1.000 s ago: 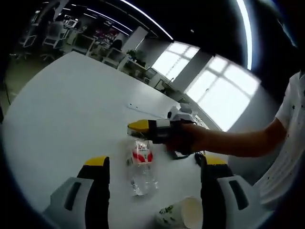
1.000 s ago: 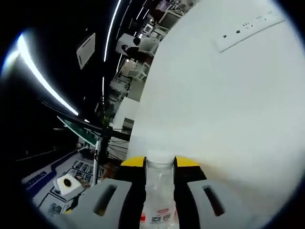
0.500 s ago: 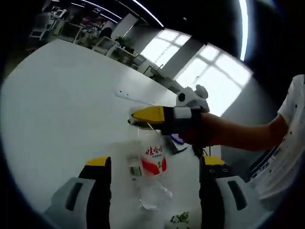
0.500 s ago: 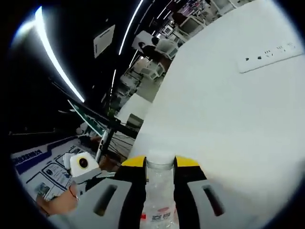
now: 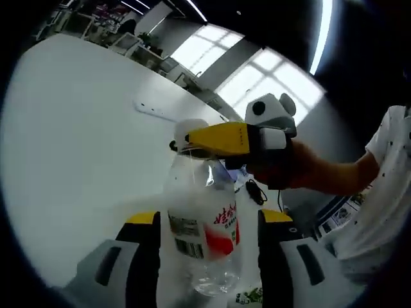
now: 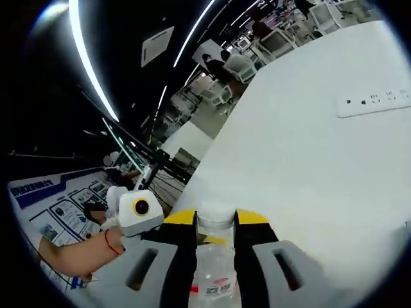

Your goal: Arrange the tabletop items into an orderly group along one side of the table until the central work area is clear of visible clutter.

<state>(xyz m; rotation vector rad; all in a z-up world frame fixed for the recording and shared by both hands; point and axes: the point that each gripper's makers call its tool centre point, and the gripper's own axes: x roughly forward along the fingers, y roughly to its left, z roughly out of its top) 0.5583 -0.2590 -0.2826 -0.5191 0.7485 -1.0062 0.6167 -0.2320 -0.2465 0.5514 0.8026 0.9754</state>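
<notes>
Left gripper view: white tabletop (image 5: 70,128) w/ a power strip (image 5: 154,109) far off. The left gripper (image 5: 207,221) has its jaws spread, one each side of the clear water bottle (image 5: 202,224), which hangs between them w/ air on both sides. Can't tell if either pad touches it. Bottle is upright-ish, red label facing the lens, white cap up top.

Right gripper (image 5: 186,142) comes in from the right of that view, jaws pinched on the bottle's neck just under the cap, a hand (image 5: 292,170) behind it. A paper cup w/ green print (image 5: 247,298) peeks at the bottom edge, below the bottle.

Right gripper view confirms it: right gripper (image 6: 215,221) jaws pressed onto the bottle (image 6: 214,282) neck, cap (image 6: 216,213) poking up between them. Left gripper's top and the person's other hand (image 6: 83,247) sit low left; power strip (image 6: 376,102) far right.

Risks, as I read it:
- Neck-only grip on thin plastic, so the bottle could swing or slip out if moved fast.
- If left jaws close while right is pulling, the bottle gets squeezed or twisted.
- Bottle bottom could clip the cup beneath & tip it.
</notes>
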